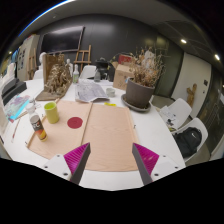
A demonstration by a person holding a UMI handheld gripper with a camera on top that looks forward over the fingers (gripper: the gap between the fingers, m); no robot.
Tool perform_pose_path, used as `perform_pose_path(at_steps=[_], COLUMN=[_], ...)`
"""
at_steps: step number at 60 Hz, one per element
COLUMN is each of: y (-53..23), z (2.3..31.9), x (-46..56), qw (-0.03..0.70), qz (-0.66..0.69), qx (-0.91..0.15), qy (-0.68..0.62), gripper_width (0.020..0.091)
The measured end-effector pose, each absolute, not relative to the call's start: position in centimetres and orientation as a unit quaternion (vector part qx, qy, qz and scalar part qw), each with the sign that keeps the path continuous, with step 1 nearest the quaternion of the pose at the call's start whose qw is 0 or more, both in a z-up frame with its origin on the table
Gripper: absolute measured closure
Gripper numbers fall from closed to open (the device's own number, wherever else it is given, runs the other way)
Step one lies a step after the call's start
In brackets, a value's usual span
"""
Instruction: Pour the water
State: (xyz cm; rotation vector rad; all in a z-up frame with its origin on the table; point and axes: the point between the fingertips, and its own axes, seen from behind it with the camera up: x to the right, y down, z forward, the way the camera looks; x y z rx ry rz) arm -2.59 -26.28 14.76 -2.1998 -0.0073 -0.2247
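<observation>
My gripper (pixel 112 163) hangs open above the near edge of the white table (pixel 150 120), its two fingers spread wide with magenta pads (pixel 148 156) and nothing between them. A tan placemat (pixel 98 133) lies just ahead of the fingers. On its far left side stand a yellow-green cup (pixel 51 112) and a small bottle with an orange label (pixel 38 127). A dark red round coaster (pixel 75 122) lies between the cup and the mat's middle.
A potted dried plant (pixel 140 88) stands at the far right of the table, another dried bunch (pixel 58 78) at the far left. Papers (pixel 92 93) lie in the middle back. A white chair (pixel 192 135) is to the right; bluish items (pixel 18 108) sit at the left edge.
</observation>
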Motion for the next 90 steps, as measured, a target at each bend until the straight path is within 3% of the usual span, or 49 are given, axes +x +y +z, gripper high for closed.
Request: perform_pose_path(at_steps=[28, 49, 56, 64, 69, 79, 90], y=[-26.9, -16.7, -14.0, -12.1, -12.3, -12.3, -12.3], z=[11.3, 7.9, 6.2, 5.6, 5.6, 5.7, 7.7], x=[-23.7, -34.2, -34.1, -33.7, -33.9, -33.6, -30.7], qw=[0.468, 0.534, 0.541, 0.553, 0.556, 0.552, 0.543], qz=[-0.016, 0.019, 0.012, 0.007, -0.001, -0.01, -0.058], qx=[-0.884, -0.845, -0.84, -0.833, -0.831, -0.834, -0.837], qy=[-0.021, 0.002, 0.02, 0.022, 0.012, 0.015, 0.016], gripper_width=[0.0242, 0.0245, 0.0329, 0.0675, 0.0692, 0.0848, 0.0865])
